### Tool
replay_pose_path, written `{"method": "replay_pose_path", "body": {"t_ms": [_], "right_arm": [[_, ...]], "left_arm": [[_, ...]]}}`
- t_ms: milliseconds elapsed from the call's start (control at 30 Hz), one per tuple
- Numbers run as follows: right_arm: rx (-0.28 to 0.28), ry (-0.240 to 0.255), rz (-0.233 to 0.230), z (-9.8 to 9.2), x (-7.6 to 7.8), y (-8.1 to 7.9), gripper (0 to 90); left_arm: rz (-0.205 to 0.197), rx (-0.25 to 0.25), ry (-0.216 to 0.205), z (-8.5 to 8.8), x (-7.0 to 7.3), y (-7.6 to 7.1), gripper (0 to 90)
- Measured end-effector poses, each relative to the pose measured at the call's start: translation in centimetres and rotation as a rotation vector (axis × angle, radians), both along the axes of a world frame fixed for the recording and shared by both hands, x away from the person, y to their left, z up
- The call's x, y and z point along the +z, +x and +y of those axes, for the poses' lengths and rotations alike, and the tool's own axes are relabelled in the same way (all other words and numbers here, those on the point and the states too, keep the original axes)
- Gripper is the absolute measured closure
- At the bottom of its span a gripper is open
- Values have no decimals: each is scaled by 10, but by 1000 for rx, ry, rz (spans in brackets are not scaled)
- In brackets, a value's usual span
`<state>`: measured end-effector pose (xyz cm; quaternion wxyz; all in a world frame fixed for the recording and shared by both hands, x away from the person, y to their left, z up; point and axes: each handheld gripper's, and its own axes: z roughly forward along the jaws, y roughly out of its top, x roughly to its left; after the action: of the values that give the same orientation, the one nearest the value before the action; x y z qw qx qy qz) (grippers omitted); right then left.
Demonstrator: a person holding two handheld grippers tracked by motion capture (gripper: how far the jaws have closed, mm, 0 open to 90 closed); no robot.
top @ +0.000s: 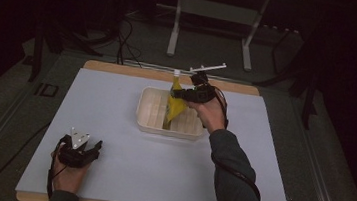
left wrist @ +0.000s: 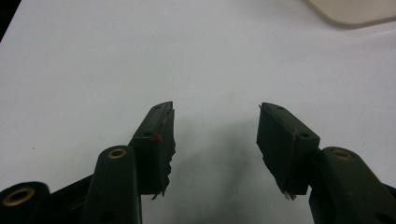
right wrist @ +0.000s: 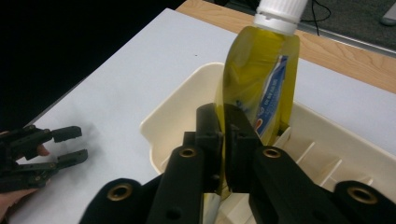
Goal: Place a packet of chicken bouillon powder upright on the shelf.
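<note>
Now your right gripper (right wrist: 223,154) is clamped on the soft yellow plastic pouch with a white cap (right wrist: 261,74), standing tall over the cream plastic tray (top: 147,120) in the middle of the high view. Your left gripper (top: 79,151) rests far off at the lower left, jaws apart and holding nothing.

Dim lab: cables (top: 122,39), metal stand (top: 215,14)

Room dim, edges v. dark – table lit from above; soft shadows.

Blue-and-red label on the yellow pouch (right wrist: 261,79), print too blurred to read
</note>
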<state>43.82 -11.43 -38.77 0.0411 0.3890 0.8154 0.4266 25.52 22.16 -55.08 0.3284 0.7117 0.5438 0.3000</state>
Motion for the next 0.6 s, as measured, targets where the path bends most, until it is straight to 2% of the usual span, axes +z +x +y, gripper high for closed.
{"method": "replay_pose_path", "body": {"t_ms": [267, 500, 600], "right_arm": [[15, 19, -23, -3, 6, -5, 714], [7, 45, -54, -7, 15, -12, 668], [0, 53, -88, -12, 23, -17, 661]], "left_arm": [[-3, 5, -1, 0, 0, 0, 464], [-11, 13, -7, 1, 1, -1, 464], [-11, 14, -7, 2, 1, -1, 464]]}}
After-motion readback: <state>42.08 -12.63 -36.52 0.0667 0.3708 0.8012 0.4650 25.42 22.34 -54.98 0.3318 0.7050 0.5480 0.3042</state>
